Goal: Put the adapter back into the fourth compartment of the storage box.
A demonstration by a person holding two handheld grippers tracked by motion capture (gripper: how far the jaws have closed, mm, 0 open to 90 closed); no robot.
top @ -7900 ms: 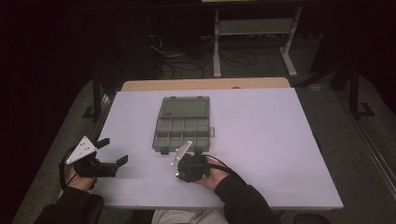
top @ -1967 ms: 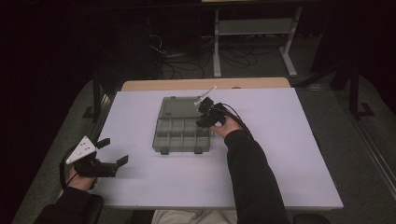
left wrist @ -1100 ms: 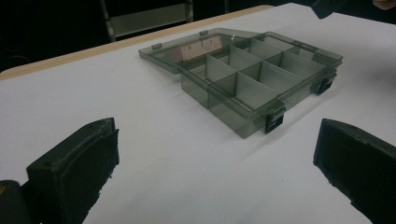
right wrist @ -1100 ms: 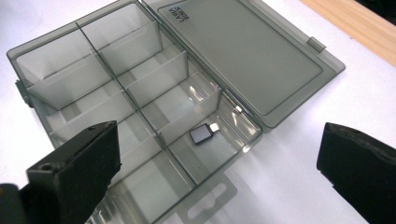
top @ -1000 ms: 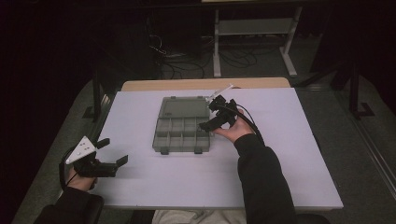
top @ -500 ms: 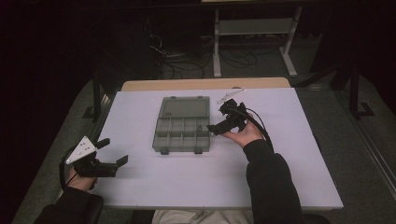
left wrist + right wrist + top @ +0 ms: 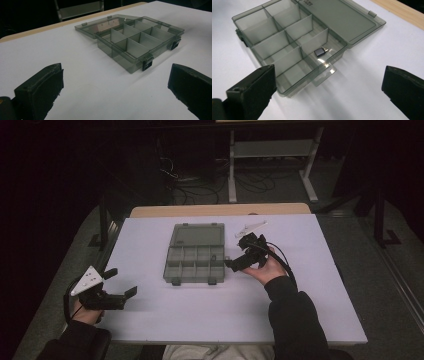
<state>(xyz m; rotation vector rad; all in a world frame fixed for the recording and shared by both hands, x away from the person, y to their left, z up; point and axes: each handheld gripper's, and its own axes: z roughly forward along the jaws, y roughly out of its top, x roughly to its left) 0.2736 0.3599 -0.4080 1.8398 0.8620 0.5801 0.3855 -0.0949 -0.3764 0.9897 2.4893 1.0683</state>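
A smoky clear compartment box (image 7: 194,254) lies mid-table with its lid (image 7: 197,234) folded flat on the far side. In the right gripper view, a small dark block with a metal end (image 7: 320,52) rests in a compartment next to the lid hinge of the box (image 7: 287,37). My right gripper (image 7: 239,256) hovers just right of the box, jaws open and empty (image 7: 329,92). My left gripper (image 7: 121,282) sits near the table's front left corner, open and empty (image 7: 115,92), facing the box (image 7: 136,42) from a distance.
The white table top (image 7: 300,310) has bare room to the right and in front of the box. A wooden strip (image 7: 220,210) runs along its far edge. Beyond stand a metal shelf frame (image 7: 270,155) and floor cables (image 7: 180,175).
My right gripper has drawn back from over the box's far right corner to a spot just right of the box. The left gripper has stayed put.
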